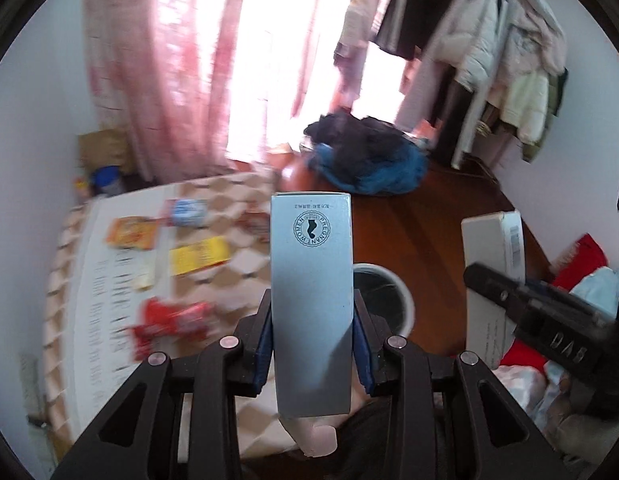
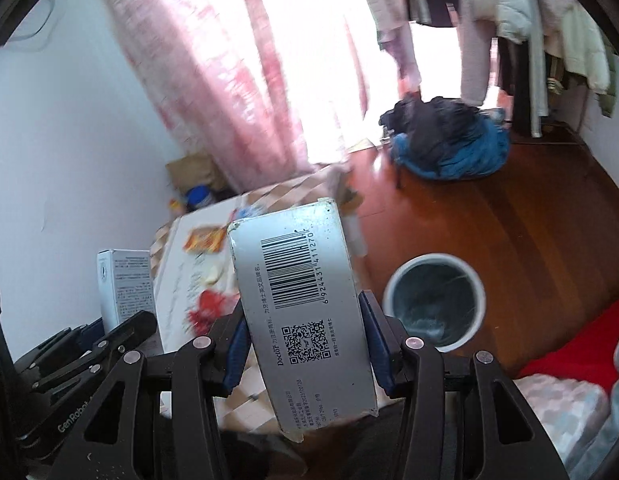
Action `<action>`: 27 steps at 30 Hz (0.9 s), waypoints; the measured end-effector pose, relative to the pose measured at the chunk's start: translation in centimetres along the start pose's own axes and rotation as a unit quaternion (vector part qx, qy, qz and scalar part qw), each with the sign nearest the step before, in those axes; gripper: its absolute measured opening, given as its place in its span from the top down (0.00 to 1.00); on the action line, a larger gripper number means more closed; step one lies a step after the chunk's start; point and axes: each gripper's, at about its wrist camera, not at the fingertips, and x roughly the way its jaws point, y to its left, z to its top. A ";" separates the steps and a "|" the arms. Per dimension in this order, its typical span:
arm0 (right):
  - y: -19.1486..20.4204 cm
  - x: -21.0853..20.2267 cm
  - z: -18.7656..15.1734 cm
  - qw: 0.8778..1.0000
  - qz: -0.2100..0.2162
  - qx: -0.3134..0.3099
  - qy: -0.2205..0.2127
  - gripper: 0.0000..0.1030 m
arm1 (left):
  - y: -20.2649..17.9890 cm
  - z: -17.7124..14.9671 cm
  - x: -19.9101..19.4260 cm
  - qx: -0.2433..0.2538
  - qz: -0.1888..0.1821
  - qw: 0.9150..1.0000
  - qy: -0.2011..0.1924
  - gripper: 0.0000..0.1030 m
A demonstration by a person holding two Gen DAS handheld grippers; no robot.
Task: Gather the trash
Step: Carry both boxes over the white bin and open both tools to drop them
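My left gripper (image 1: 312, 344) is shut on a tall silver-blue carton (image 1: 311, 280) with a round "Pregnant Women" seal, held upright above the table's right edge. My right gripper (image 2: 303, 344) is shut on a grey box (image 2: 299, 304) with a barcode and QR code. Each gripper shows in the other view: the right one (image 1: 549, 320) with its box (image 1: 491, 264), the left one (image 2: 89, 344) with its carton (image 2: 125, 288). A white trash bin (image 2: 435, 300) with a dark liner stands on the wooden floor, right of both boxes; it also shows behind the carton in the left view (image 1: 389, 300).
A low table (image 1: 89, 280) with a checked cloth carries several snack wrappers: red (image 1: 169, 320), yellow (image 1: 199, 258), orange (image 1: 131, 232), blue-white (image 1: 187, 210). A blue-black clothes heap (image 2: 449, 144) lies on the floor. Curtains, hanging coats, red bedding (image 2: 569, 344) at right.
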 end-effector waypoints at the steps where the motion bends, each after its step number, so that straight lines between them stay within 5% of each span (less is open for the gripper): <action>1: -1.5 0.1 0.7 1.000 -0.010 0.005 -0.001 0.49 | -1.0 0.7 1.6 0.001 -0.012 1.000 0.010 0.71; 10: -17.4 10.1 2.2 0.990 -0.085 0.084 0.072 0.49 | -8.2 4.0 21.9 0.012 -0.089 0.982 0.167 0.70; 14: -23.2 16.2 1.6 0.981 -0.091 0.120 0.119 0.49 | -9.6 3.8 29.2 0.021 -0.082 0.970 0.229 0.69; 16: -25.7 19.3 0.9 0.977 -0.091 0.135 0.141 0.49 | -9.8 3.3 32.0 0.019 -0.075 0.964 0.255 0.58; 18: -27.3 21.8 0.3 0.973 -0.092 0.144 0.158 0.49 | -9.6 3.1 33.6 0.010 -0.066 0.962 0.265 0.27; 24: -30.9 27.9 -2.2 0.961 -0.072 0.173 0.205 0.45 | -9.1 1.8 33.8 0.009 -0.015 0.965 0.261 0.05; 26: -31.8 28.8 -3.0 0.958 -0.066 0.177 0.216 0.22 | -9.0 1.4 32.9 0.023 0.016 0.968 0.249 0.05; 27: -32.0 29.1 -3.2 0.958 -0.068 0.177 0.215 0.18 | -8.9 1.2 32.5 0.029 0.031 0.969 0.243 0.05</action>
